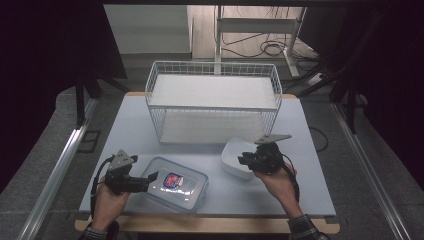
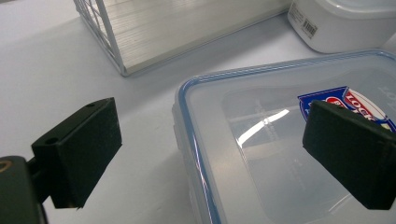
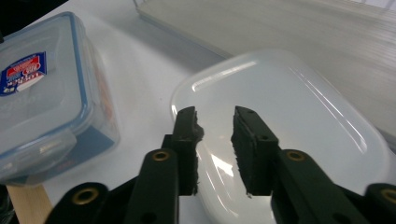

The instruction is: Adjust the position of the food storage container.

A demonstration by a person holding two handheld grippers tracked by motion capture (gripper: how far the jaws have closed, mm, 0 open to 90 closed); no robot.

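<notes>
A clear lidded box [image 1: 175, 184] with a blue seal and a red-and-blue label lies at the front of the table. My left gripper [image 1: 152, 179] is open at the box's left end. Seen from the left gripper view, my left gripper [image 2: 212, 149] holds its jaws wide apart, one beside the clear box [image 2: 261, 154] and one over its lid. A white lidded container [image 1: 234, 155] sits to the right. My right gripper [image 1: 244, 160] hovers at its near right side. In the right gripper view, my right gripper [image 3: 215, 135] has a narrow gap between its jaws over the white container [image 3: 289, 102], with nothing between them.
A white wire basket [image 1: 212, 100] with a shelf board stands at the back middle of the pale table [image 1: 130, 125]. Its front corner [image 2: 119, 65] lies close ahead of the left gripper. The table's front edge runs just behind both hands.
</notes>
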